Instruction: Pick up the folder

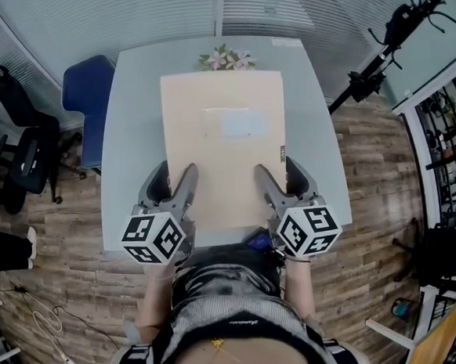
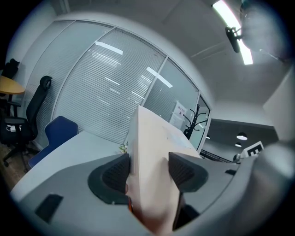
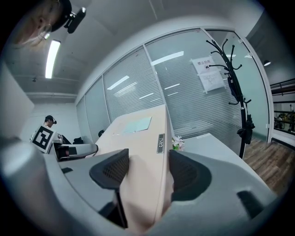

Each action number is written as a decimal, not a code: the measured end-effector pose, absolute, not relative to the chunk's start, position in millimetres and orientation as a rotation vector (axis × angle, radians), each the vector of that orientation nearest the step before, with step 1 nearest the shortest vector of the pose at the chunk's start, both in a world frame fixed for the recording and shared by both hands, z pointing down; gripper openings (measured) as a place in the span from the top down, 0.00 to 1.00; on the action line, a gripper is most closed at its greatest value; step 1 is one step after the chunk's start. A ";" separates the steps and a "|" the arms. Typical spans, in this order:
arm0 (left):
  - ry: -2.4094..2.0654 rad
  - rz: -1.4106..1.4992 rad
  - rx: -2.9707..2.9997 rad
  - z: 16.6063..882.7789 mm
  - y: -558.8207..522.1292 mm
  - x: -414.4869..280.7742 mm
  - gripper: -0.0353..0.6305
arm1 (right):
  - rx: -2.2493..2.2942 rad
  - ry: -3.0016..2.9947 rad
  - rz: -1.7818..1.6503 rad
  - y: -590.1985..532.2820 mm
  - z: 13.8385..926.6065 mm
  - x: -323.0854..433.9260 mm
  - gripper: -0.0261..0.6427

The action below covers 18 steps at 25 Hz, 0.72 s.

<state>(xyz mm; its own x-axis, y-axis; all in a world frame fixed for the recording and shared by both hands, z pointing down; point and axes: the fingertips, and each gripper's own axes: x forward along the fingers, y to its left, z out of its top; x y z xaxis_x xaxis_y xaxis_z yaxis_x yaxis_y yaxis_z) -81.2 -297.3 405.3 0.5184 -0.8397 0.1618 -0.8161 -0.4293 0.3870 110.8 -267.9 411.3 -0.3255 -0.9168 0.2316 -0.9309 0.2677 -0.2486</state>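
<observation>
A thick beige folder (image 1: 225, 146) with a pale label on its top face is held flat above the grey table (image 1: 127, 146). My left gripper (image 1: 174, 177) is shut on the folder's near left edge, and my right gripper (image 1: 278, 172) is shut on its near right edge. In the left gripper view the folder (image 2: 150, 147) fills the gap of the left gripper (image 2: 148, 168), with both dark pads pressed on it. The right gripper view shows the same: the folder (image 3: 138, 138), with a small spine label, sits clamped in the right gripper (image 3: 147, 168).
A small bunch of flowers (image 1: 226, 58) lies at the table's far edge, just beyond the folder. A blue chair (image 1: 87, 94) and a black office chair (image 1: 21, 146) stand to the left. A black stand (image 1: 390, 39) is at the right. Glass walls with blinds lie behind.
</observation>
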 end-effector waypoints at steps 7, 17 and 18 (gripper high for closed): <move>-1.356 -0.082 2.355 400.9 -296.8 -81.0 0.56 | 1.816 -2.460 0.509 -266.4 406.4 111.0 0.55; -1.362 -0.090 2.353 399.7 -298.6 -84.5 0.56 | 1.809 -2.467 0.497 -268.8 403.4 107.8 0.56; -1.362 -0.091 2.352 399.7 -299.0 -85.4 0.56 | 1.807 -2.468 0.494 -269.3 403.2 107.1 0.56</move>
<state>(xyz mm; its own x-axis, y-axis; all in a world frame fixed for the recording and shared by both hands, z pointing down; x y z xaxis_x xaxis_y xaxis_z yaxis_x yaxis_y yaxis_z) -85.4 -299.0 399.7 0.5180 -0.8422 0.1496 -0.8148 -0.4325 0.3861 107.1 -269.3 403.2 -0.3188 -0.9219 0.2203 -0.9356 0.2690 -0.2286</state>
